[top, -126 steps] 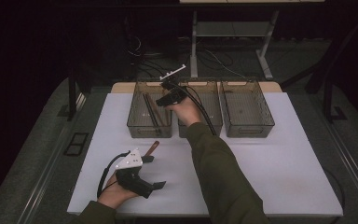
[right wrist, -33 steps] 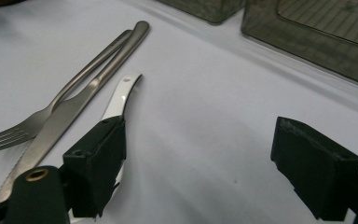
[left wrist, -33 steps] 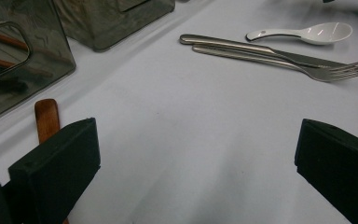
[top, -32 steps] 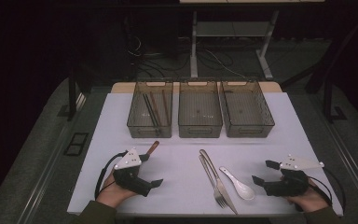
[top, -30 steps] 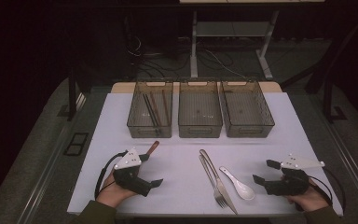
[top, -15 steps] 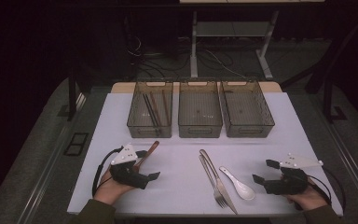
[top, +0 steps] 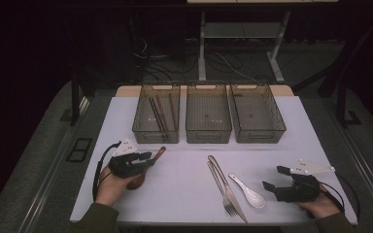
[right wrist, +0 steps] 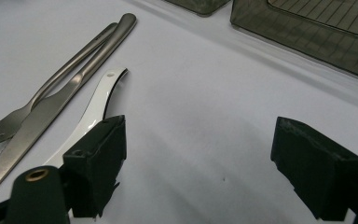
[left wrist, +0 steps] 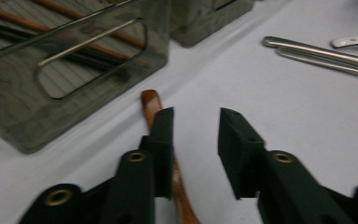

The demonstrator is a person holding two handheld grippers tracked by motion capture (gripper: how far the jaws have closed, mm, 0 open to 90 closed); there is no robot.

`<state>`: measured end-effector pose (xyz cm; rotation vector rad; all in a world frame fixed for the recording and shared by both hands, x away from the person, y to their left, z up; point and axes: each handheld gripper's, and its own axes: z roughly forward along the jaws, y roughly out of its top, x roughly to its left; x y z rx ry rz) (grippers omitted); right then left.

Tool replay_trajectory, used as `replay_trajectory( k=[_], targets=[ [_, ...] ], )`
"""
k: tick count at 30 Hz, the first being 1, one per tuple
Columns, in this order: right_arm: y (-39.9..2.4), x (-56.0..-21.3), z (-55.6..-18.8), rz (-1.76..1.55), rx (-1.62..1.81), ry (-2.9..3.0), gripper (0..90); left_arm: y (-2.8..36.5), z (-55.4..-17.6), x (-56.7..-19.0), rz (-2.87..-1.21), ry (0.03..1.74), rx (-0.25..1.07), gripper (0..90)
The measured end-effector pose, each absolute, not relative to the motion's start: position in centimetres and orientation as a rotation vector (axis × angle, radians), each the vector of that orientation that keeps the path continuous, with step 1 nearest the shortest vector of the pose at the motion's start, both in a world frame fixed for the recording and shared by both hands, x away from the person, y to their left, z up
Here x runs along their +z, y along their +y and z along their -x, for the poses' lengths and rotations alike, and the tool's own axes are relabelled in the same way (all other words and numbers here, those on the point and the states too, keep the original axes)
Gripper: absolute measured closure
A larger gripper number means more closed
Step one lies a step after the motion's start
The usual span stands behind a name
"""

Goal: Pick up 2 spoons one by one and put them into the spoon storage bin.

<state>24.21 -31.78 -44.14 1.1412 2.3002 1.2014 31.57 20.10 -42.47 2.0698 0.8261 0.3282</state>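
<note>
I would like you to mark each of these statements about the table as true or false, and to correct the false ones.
1. The left bin holds chopsticks. True.
2. The fork lies inside a bin. False: it lies on the table, close beside the knife.
3. In the high view, the white spoon lies to the right of the knife. True.
4. The right claw is shut on the white spoon. False: its jaws stand wide open with nothing between them, and the spoon lies on the table beside one jaw.
</note>
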Motion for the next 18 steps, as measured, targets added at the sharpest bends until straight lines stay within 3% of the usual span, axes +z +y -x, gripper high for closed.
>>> replay_trajectory(
  k=[4,9,18],
  targets=[
    [-31.8,-44.2,-24.3,-1.146,1.198,2.296,18.3,20.4,-33.2,-42.9,-2.111,0.891,0.305,88.6],
    [-31.8,-44.2,-24.3,-1.146,1.197,2.296,18.3,20.2,-34.6,-43.9,-2.159,0.960,0.288,89.4],
    [-31.8,-44.1,-24.3,-1.144,1.199,2.295,18.4,19.4,-34.7,-44.2,-2.219,0.935,0.265,89.4]
  ],
)
